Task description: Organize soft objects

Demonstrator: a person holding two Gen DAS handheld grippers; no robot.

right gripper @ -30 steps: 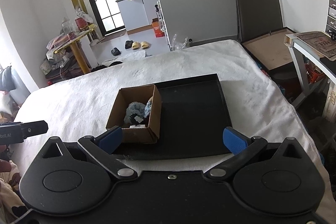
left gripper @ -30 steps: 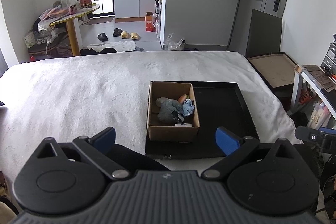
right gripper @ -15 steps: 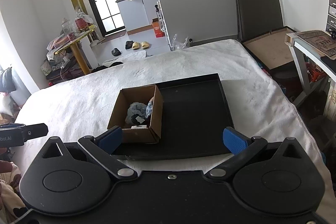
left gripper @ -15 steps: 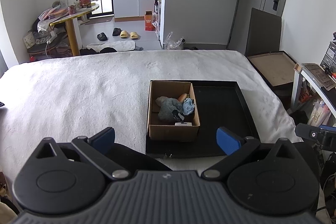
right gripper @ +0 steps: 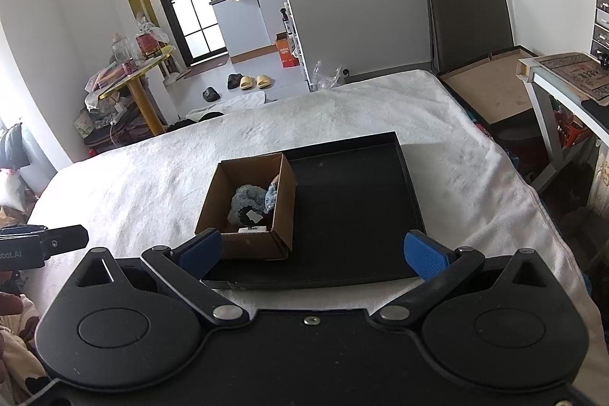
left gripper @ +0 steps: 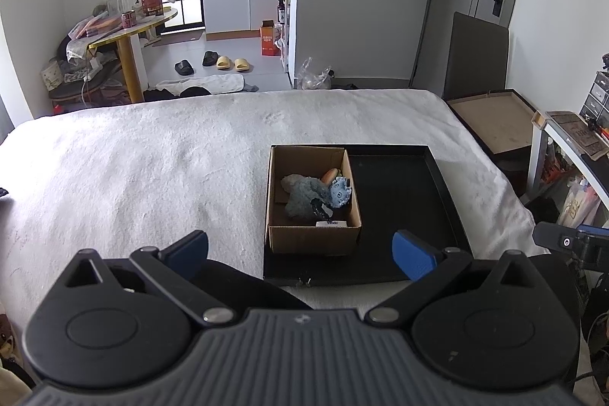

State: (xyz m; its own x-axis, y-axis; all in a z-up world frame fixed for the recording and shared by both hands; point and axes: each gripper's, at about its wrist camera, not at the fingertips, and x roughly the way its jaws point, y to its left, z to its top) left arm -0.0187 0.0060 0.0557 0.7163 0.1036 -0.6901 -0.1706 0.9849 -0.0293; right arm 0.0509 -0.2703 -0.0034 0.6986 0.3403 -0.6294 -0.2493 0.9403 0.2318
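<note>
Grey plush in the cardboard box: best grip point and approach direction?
Grip the grey plush across its rounded fluffy body, coming straight down through the open top of the cardboard box. The box walls block any side approach, and the body's left part sits clear of the light-blue toy pressed against its right. The left gripper, open, is probably better placed.

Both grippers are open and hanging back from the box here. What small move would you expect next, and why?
Probably the left gripper moves forward and down toward the cardboard box. Both it and the right gripper are open and empty, short of the black tray. The soft toys sit bunched inside the box, which lies almost straight ahead of the left gripper.
</note>
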